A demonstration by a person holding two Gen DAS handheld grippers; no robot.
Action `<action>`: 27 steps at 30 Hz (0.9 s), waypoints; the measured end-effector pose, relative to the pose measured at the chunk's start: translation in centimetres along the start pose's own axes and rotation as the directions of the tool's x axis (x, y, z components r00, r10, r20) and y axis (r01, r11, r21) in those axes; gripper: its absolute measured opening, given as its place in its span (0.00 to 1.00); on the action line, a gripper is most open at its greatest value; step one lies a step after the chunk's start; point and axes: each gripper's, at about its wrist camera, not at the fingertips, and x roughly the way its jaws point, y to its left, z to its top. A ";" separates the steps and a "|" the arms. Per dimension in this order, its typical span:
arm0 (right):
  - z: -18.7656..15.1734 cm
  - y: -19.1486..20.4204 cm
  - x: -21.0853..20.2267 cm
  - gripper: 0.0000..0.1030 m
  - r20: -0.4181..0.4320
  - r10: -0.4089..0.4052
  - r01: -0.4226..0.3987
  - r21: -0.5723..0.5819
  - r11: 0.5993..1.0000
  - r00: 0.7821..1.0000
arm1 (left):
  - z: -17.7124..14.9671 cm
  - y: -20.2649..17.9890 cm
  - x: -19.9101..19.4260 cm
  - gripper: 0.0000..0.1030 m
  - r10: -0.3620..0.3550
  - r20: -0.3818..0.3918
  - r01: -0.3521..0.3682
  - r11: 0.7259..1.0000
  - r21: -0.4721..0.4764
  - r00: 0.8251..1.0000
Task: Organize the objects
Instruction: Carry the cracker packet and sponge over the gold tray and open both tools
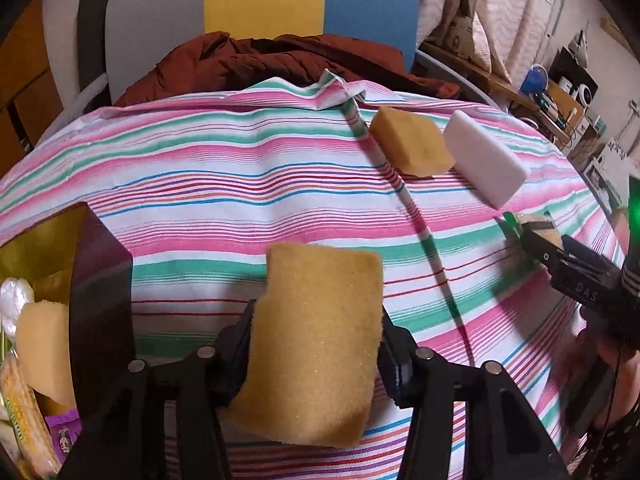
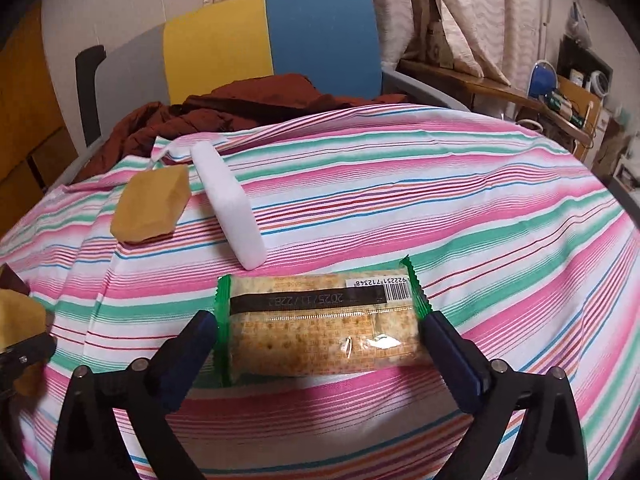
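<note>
Left claw [image 1: 316, 344]: clamped on a yellow sponge [image 1: 316, 340], pads pressed into its two side edges, sponge lifted clear of the striped cloth [image 1: 208, 184] covering the table. At the near left stood a dark box [image 1: 100, 280] with a gold lining, already holding another sponge, some wrapped snacks and a purple packet. I judged this box to be the collecting bin, so the step in hand for the left side was the carry-and-drop: swing left over the box rim, then spread the pads.

Right claw [image 2: 320, 340]: pads sat at the two short ends of a cracker packet [image 2: 324, 324] with green crimped ends, printed date and barcode facing up. Both pads looked to be touching the wrapper, and a shadow lay under the packet, so I judged it gripped and raised just off the cloth, though contact at the left end was hard to confirm.

Next move for the right side, in my judgement: lift gently, since the wrapper could buckle lengthwise, and follow the left claw toward the box.

Farther out, still to be collected: a second yellow sponge [image 2: 150, 204] and a white foam block [image 2: 230, 208], lying just beside each other.

Beyond the table edge: a rust-red garment [image 2: 240, 108] heaped on a chair [image 2: 320, 40] with a yellow and blue back.
</note>
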 end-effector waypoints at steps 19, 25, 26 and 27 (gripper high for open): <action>-1.7 2.5 -2.9 0.83 0.076 -0.008 0.013 -0.060 0.998 0.997 | -1.3 0.1 -3.2 0.44 -0.158 0.069 0.160 0.987 -0.017 0.985; -3.2 3.3 -5.1 0.83 0.093 0.060 -0.060 -0.002 0.998 0.994 | -2.5 0.5 -5.2 0.44 -0.213 0.074 0.216 0.976 -0.037 0.974; -3.5 3.4 -5.5 0.83 0.094 0.076 -0.077 0.012 0.997 0.993 | -2.7 0.5 -5.6 0.44 -0.222 0.078 0.226 0.973 -0.037 0.972; -3.9 3.7 -5.9 0.83 0.091 0.100 -0.103 0.032 0.994 0.991 | -2.9 0.5 -6.2 0.44 -0.229 0.083 0.232 0.972 -0.029 0.970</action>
